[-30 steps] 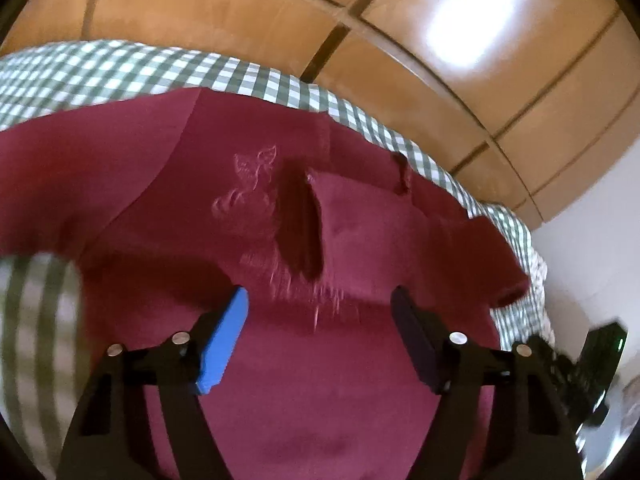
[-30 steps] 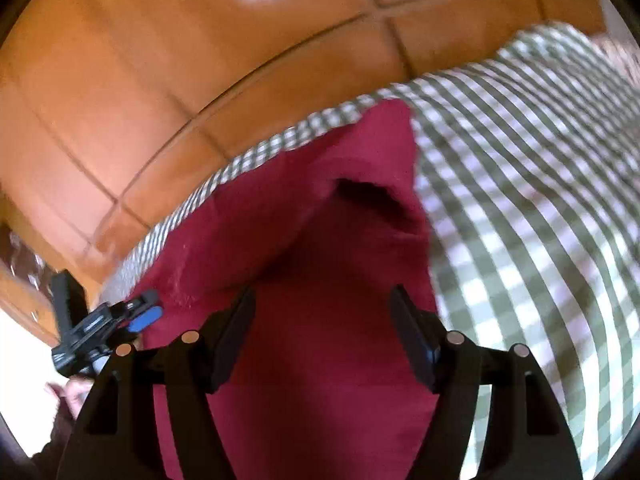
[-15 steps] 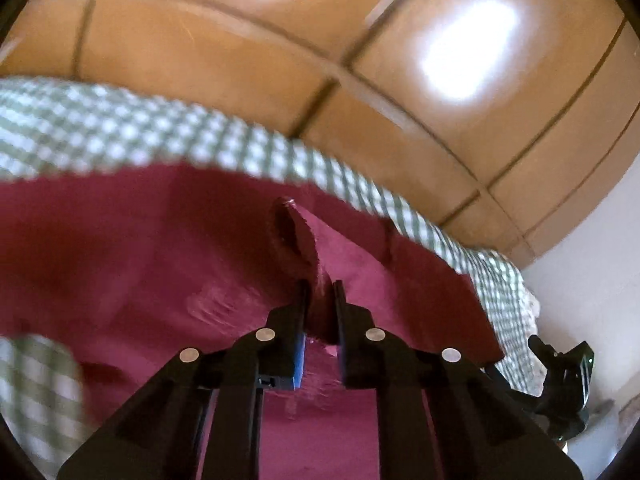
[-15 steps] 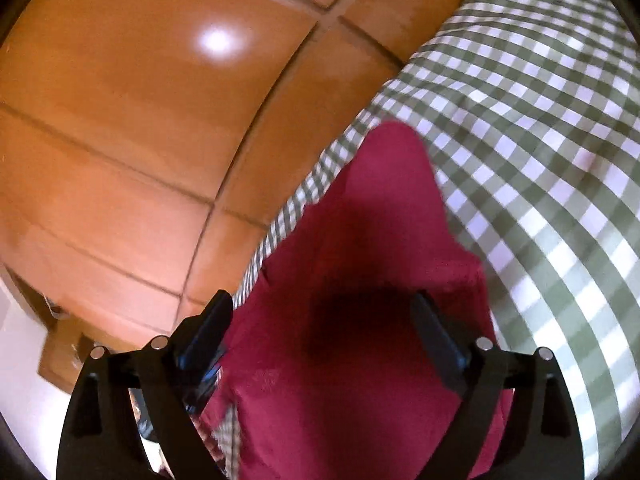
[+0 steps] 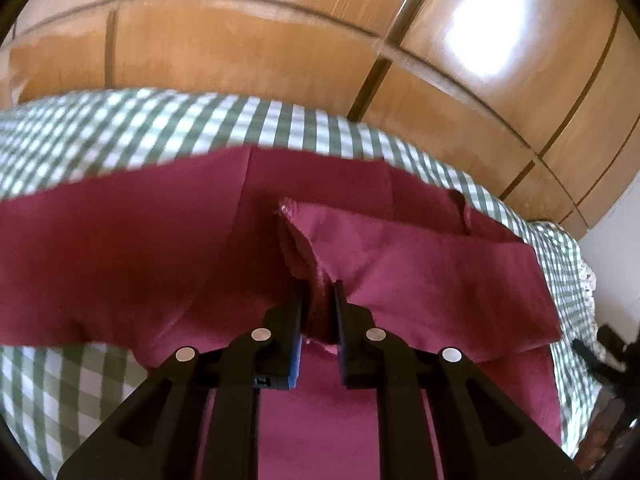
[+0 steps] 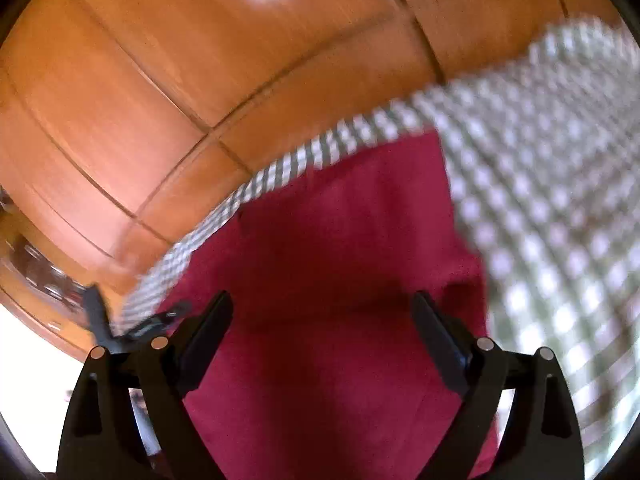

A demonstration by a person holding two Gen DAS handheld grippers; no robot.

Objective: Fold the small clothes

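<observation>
The dark red garment (image 5: 420, 264), a small piece of clothing, lies spread over a green-and-white checked cover (image 5: 192, 128) on what looks like a bed, with glossy wooden wardrobe doors (image 5: 248, 48) behind it.

In the left wrist view, the left tongs (image 5: 318, 308) are pinched nearly closed on a raised ridge of the red cloth, just above centre of the tool. From that pinch a flap runs toward 2 o'clock, its frayed-looking edge standing up at 12 o'clock of the tongs. The rest of the garment spreads flat toward 9 o'clock and 3 o'clock.

In the right wrist view, which is blurred, the right tongs (image 6: 320, 320) stand wide apart, having just finished spreading, with red fabric lying below and between them but nothing gripped. The checked cover fills the 2 to 4 o'clock side. A dark tool at 8 o'clock is probably the other tongs; it is too blurred to be sure.

Judging by how it bunches and drapes, the cloth is light, soft and limp, not fragile and not slippery. It will sag from any single hold, so a fold probably needs two holds at matching corners or along a hem. The thicker hemmed edge looks the surest place to take hold; a mid-panel pinch may drag layers beneath.

No containers are visible, so nothing is held in any.
</observation>
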